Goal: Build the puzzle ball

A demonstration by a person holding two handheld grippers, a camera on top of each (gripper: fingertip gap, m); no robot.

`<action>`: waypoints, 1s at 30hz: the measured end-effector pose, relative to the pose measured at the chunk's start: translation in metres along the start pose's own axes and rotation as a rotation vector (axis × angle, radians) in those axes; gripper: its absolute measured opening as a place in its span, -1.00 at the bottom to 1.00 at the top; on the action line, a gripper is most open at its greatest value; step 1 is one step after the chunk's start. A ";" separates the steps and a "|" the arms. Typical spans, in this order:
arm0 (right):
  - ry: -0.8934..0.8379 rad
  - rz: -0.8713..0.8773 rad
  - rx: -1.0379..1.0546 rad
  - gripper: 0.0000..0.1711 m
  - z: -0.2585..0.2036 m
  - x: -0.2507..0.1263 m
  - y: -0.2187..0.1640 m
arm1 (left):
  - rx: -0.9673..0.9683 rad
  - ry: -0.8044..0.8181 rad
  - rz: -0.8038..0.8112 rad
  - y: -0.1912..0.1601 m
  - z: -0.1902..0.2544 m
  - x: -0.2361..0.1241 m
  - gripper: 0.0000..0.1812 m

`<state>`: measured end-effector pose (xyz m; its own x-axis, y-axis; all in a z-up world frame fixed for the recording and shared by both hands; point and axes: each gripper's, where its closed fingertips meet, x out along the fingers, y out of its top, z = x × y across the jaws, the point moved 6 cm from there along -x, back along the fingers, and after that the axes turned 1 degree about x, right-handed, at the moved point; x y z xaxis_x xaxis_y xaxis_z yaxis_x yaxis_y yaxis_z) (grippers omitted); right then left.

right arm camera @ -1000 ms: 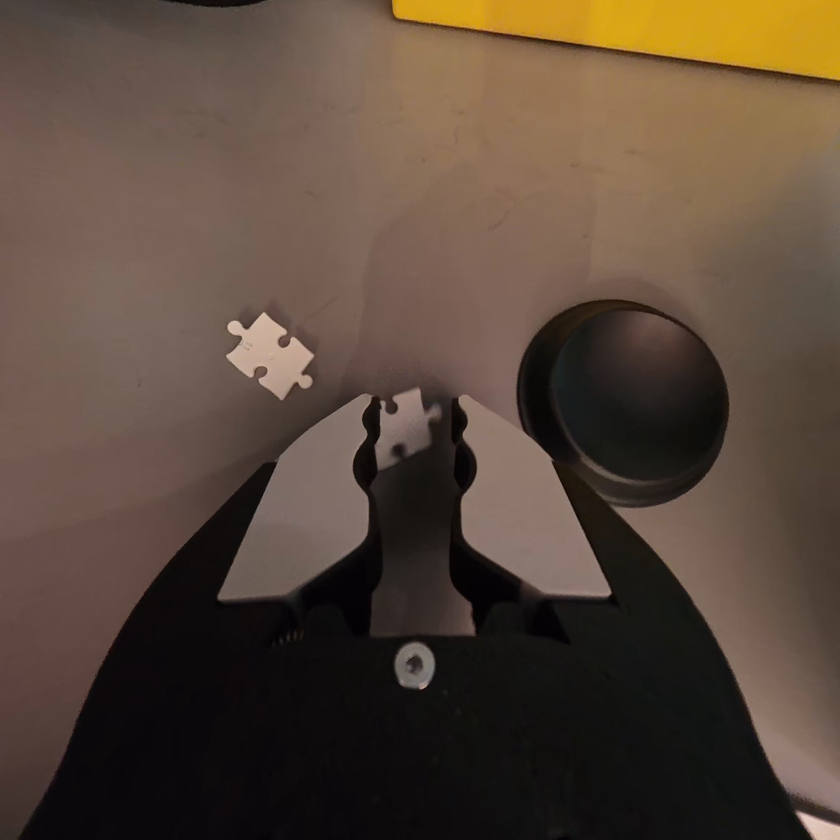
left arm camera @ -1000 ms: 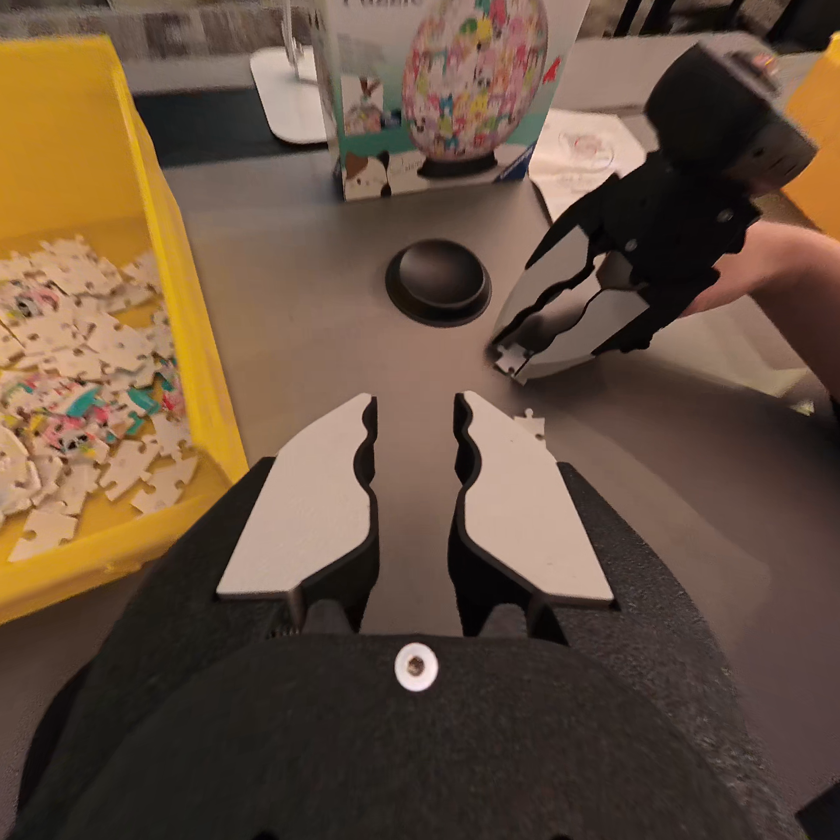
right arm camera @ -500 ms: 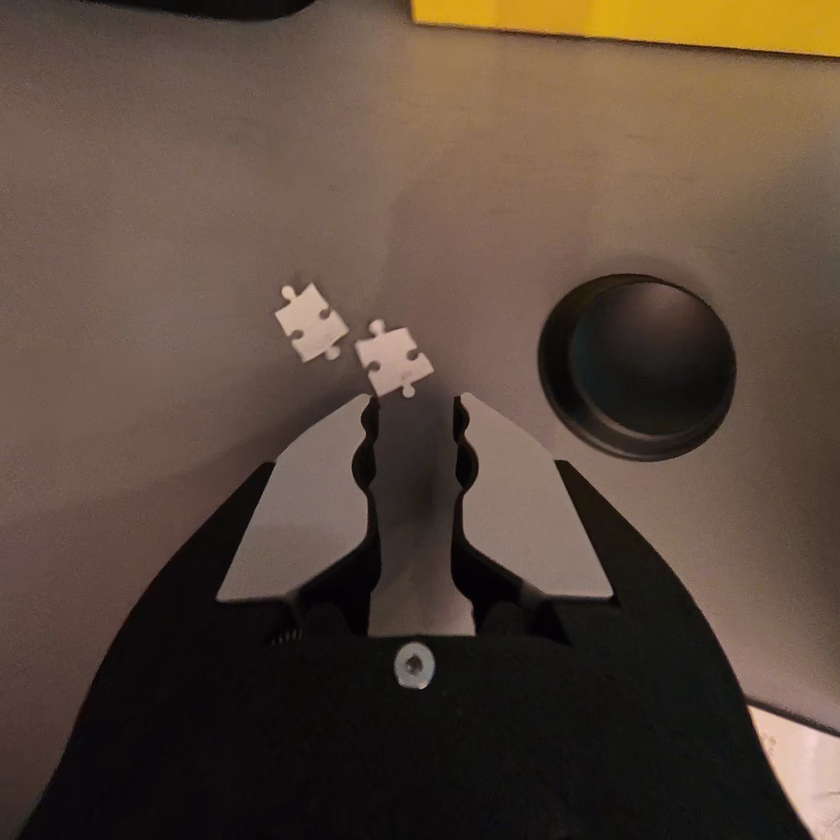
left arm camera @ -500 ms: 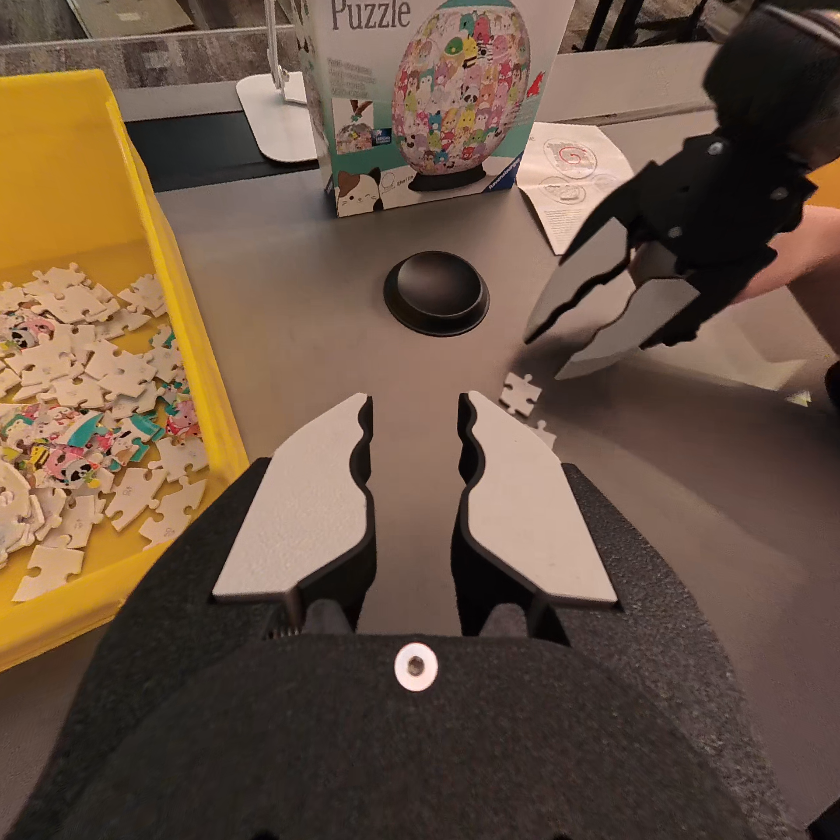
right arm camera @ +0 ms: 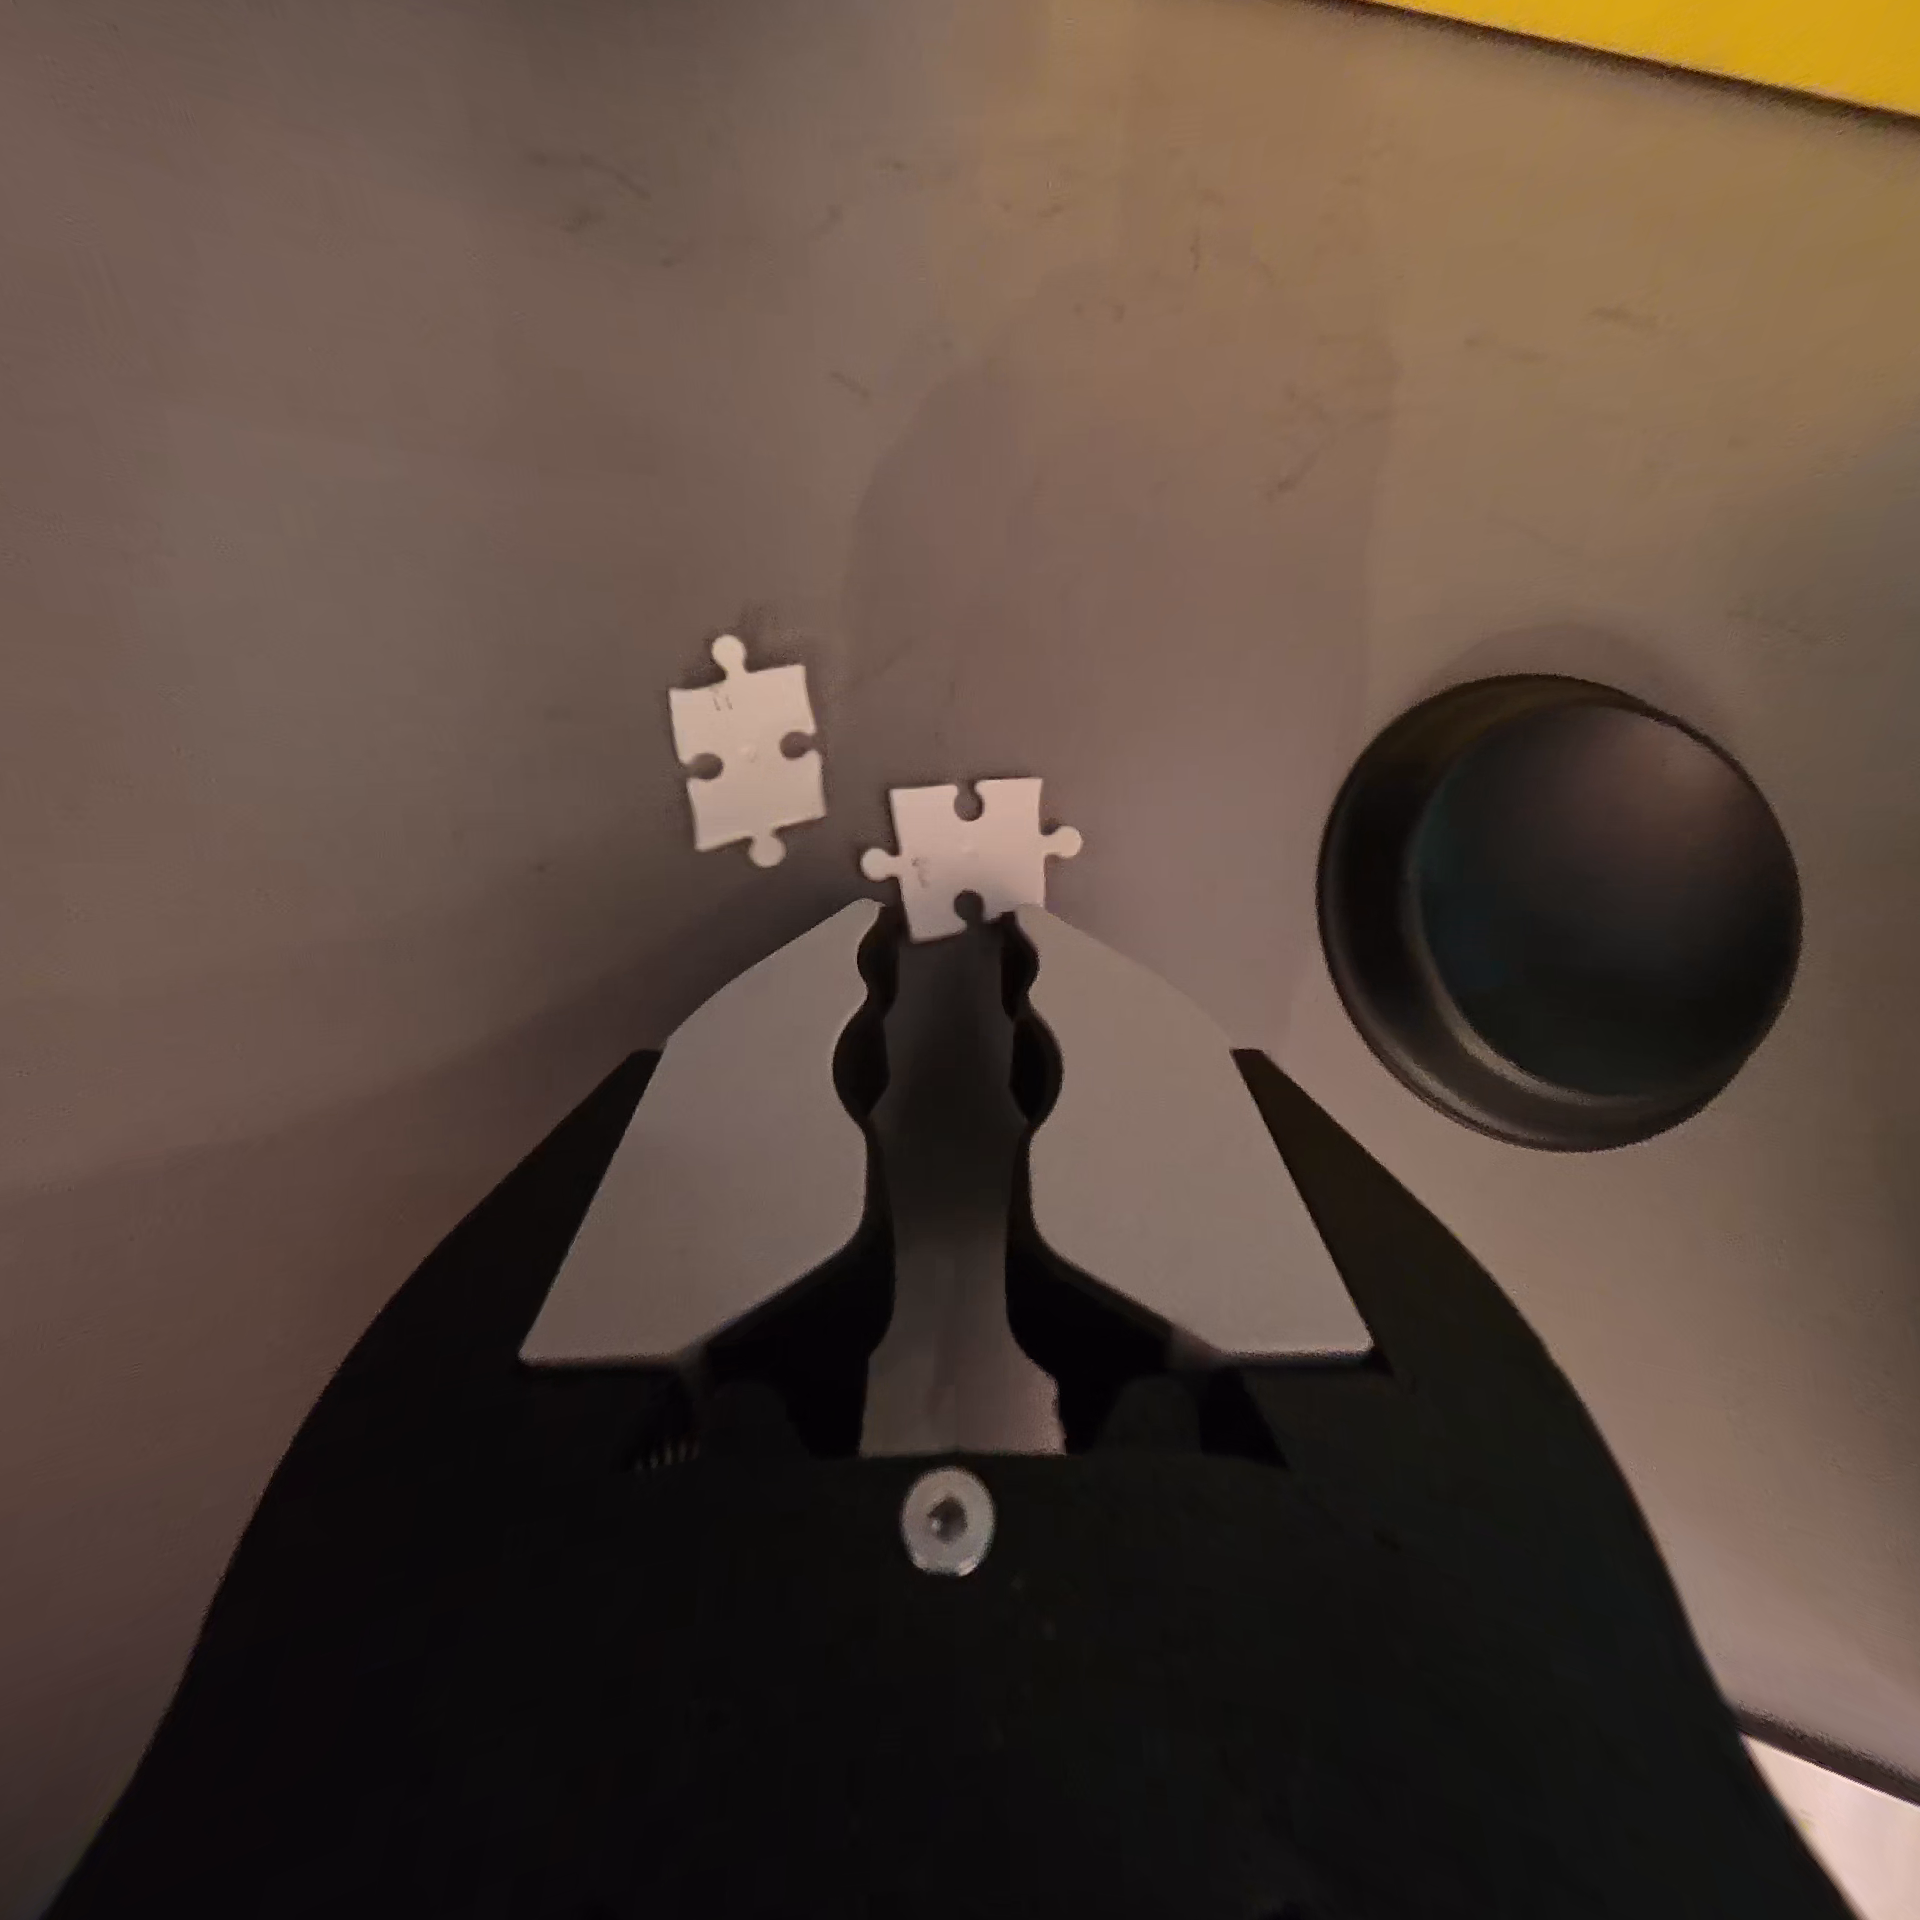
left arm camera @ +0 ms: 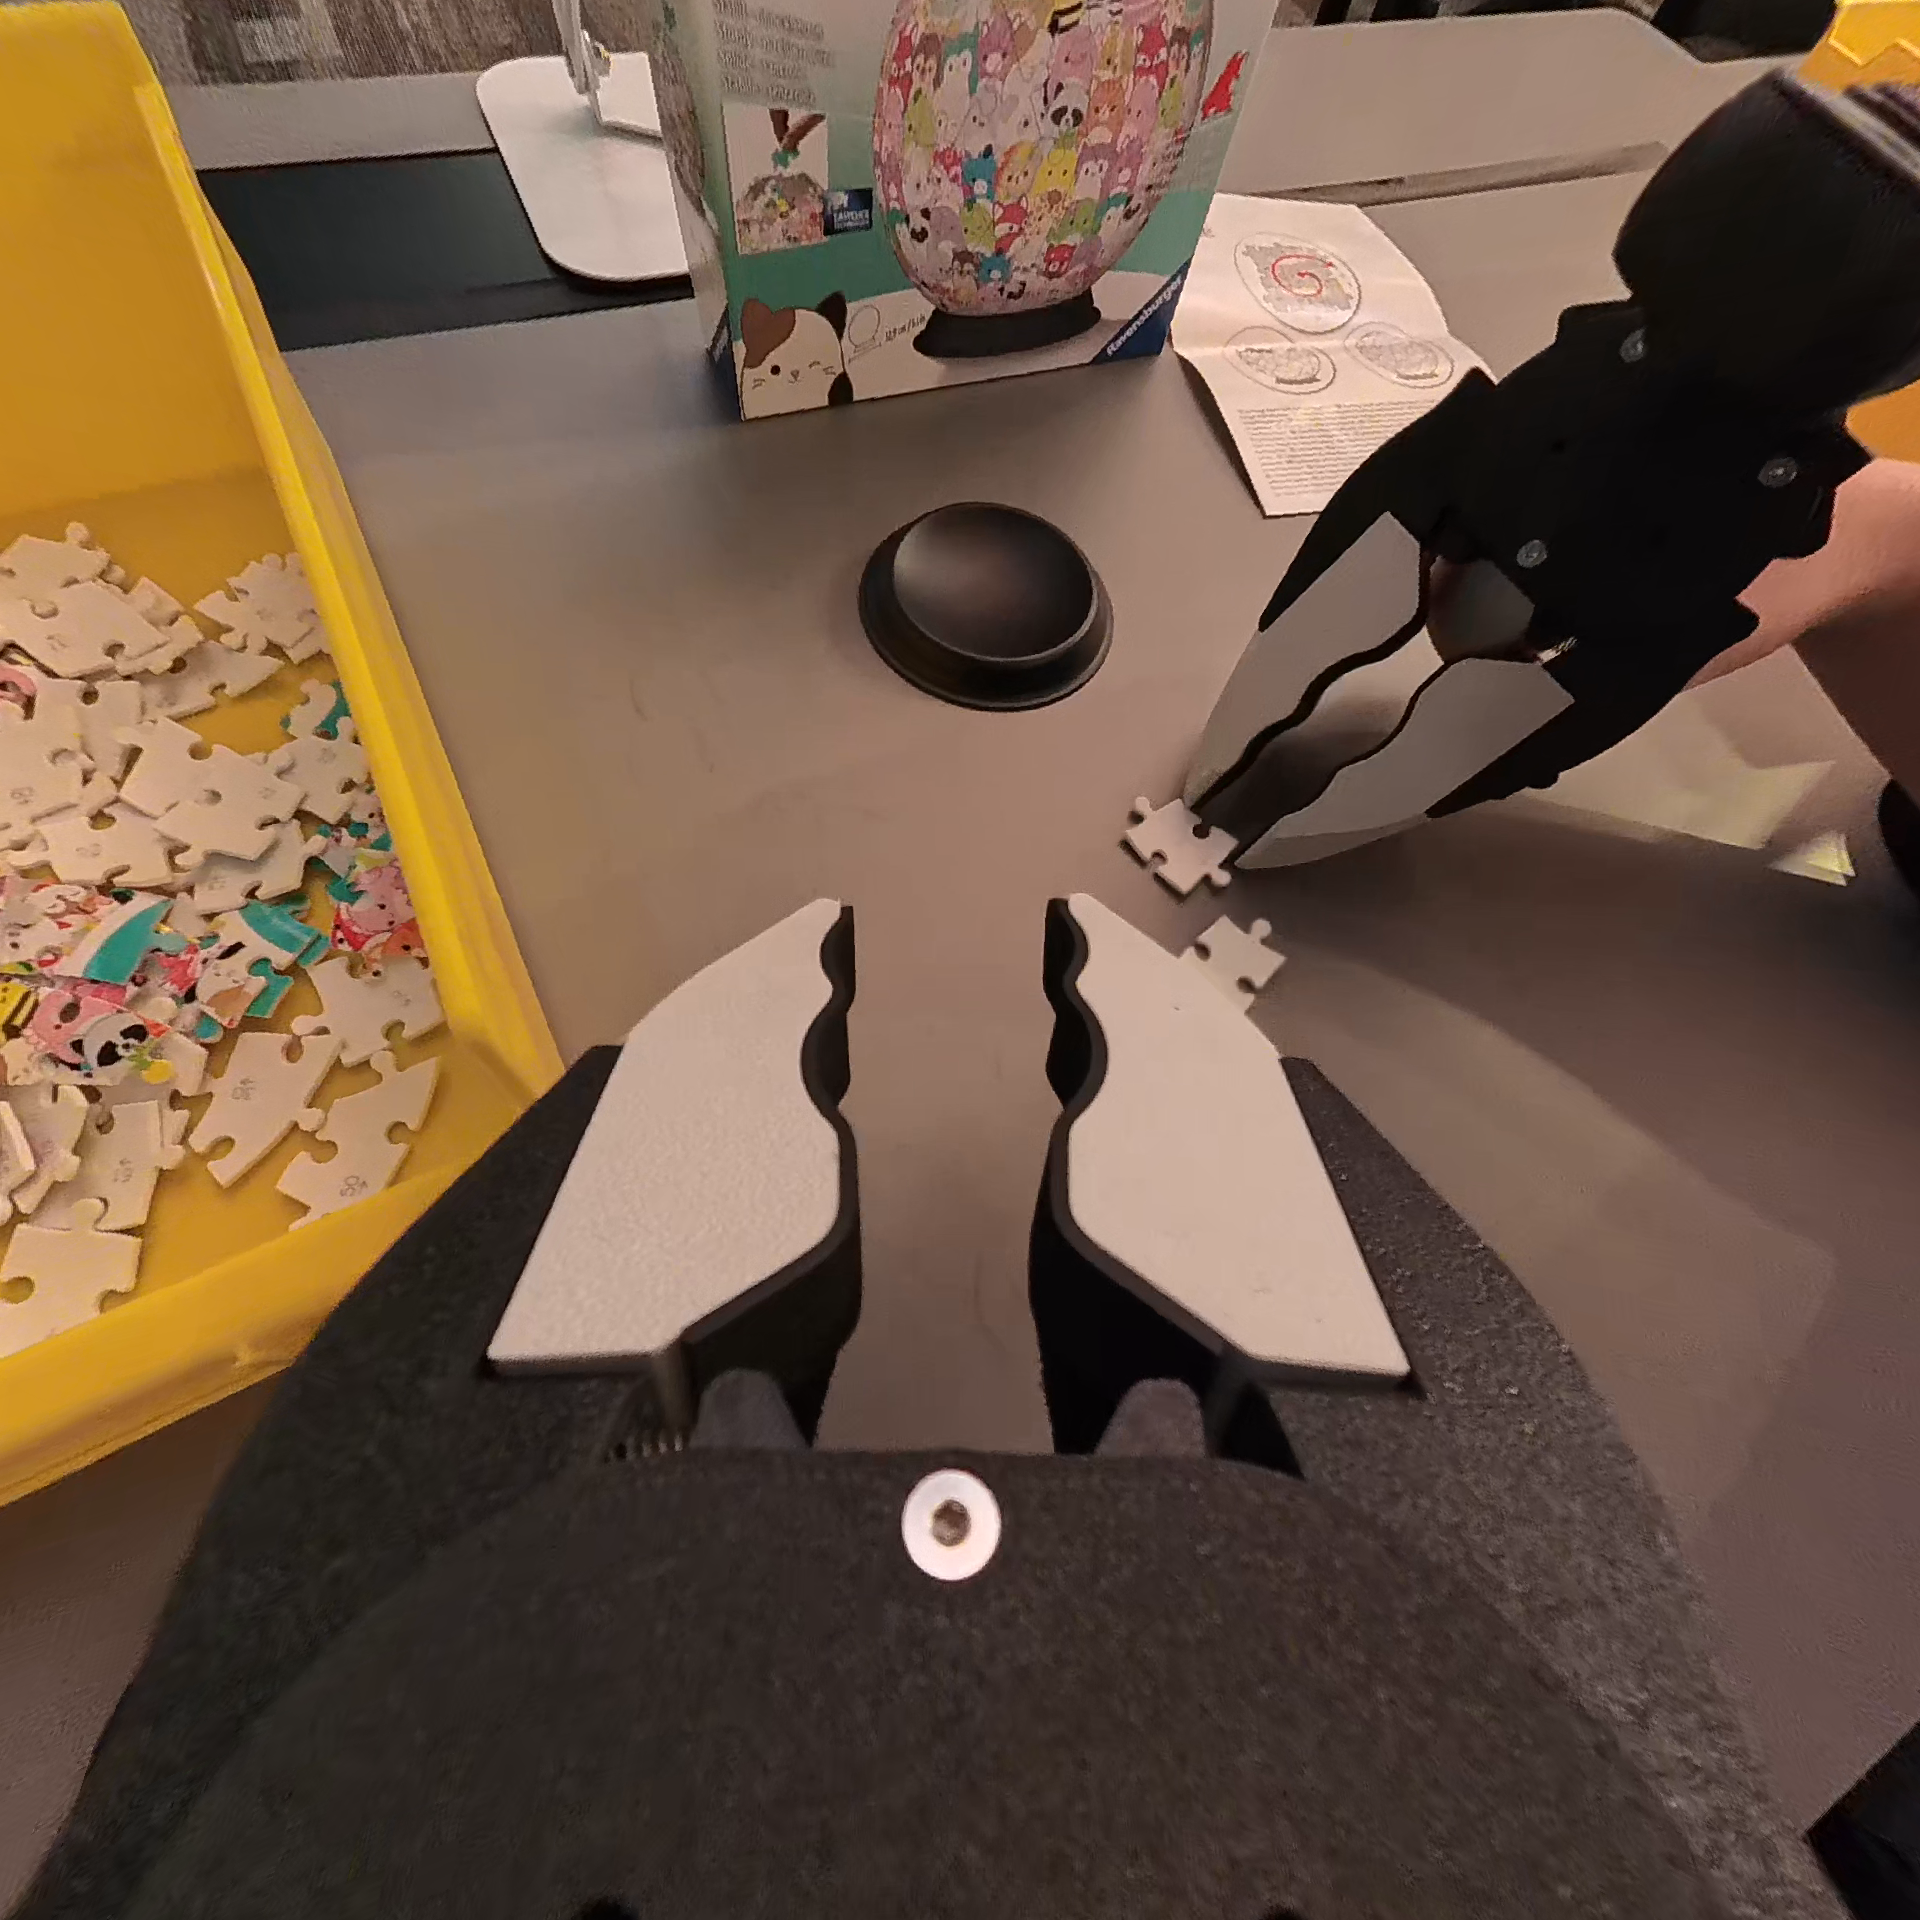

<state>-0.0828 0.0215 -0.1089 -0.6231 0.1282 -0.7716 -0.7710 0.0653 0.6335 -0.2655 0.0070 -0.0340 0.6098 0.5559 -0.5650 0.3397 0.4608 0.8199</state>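
Observation:
Two white puzzle pieces lie face down on the grey table. The nearer piece [right arm camera: 966,852] sits at the tips of my right gripper [right arm camera: 948,912]. Its near edge lies between the jaws, which stand a little apart and are not clamped on it. The other piece [right arm camera: 750,764] lies just left of it, apart. In the left wrist view the right gripper [left arm camera: 1224,840] touches the first piece [left arm camera: 1179,847], and the second piece [left arm camera: 1236,956] lies beside my left gripper [left arm camera: 948,914], which is open, empty and low over the table. A black round stand [left arm camera: 982,603] sits in the middle.
A yellow bin [left arm camera: 343,582] holding several loose puzzle pieces stands on the left. The puzzle box [left arm camera: 956,197] stands upright at the back, with an instruction sheet [left arm camera: 1320,343] to its right. A white lamp base [left arm camera: 582,177] is behind. A person's hand holds the right gripper. My hands' fingertips stand some 15 cm from each other. Both grippers' tips are roughly 40 cm from the white lamp base [left arm camera: 582,177].
One second ago my right gripper held a piece; it dropped it beside the other and lifted. Now it has come down again with its tips at that piece. The left gripper barely moved.

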 end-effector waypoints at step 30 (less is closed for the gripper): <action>0.041 0.037 0.080 -0.65 0.003 0.003 0.006 | 0.015 -0.014 -0.036 -0.006 0.006 0.002 -0.64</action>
<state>-0.0890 0.0254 -0.1072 -0.6575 0.0911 -0.7479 -0.7351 0.1405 0.6633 -0.2622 0.0013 -0.0390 0.6070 0.5292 -0.5928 0.3718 0.4701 0.8005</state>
